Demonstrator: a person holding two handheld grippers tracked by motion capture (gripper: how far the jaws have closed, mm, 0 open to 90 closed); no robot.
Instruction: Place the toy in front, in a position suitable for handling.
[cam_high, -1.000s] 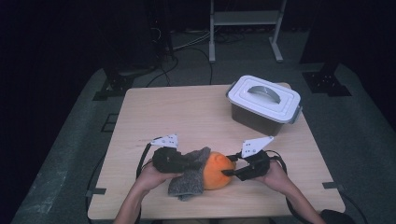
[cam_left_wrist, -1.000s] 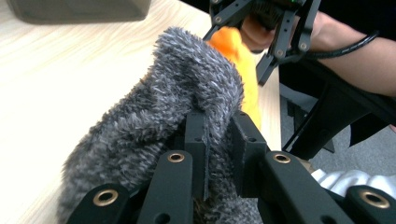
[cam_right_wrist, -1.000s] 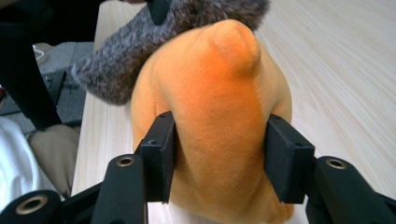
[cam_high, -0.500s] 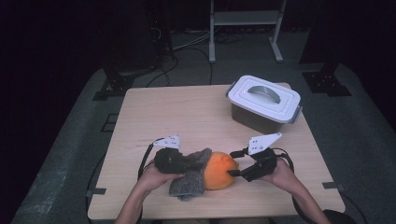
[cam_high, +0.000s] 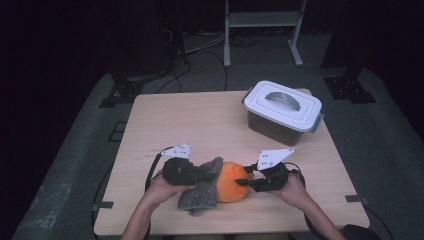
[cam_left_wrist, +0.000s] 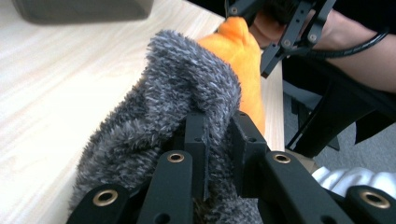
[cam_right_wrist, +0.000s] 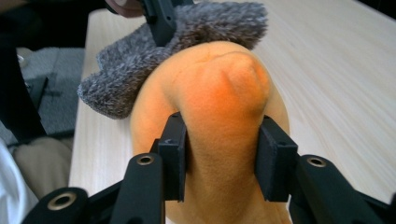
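A soft toy lies near the table's front edge, with a round orange body and a grey fuzzy part. My left gripper is shut on the grey fuzzy fabric, which bunches between its fingers. My right gripper comes in from the right. Its jaws have just been closing on the orange end, and both pads now press into the plush. In the right gripper view, the grey part drapes over the far side of the orange body.
A grey plastic box with a white lid and handle stands at the back right of the wooden table. Dark floor, cables and stand legs lie beyond the table's far edge.
The right gripper eased a little to the right of the orange end, then returned and now clamps it. The left gripper and the toy have stayed put.
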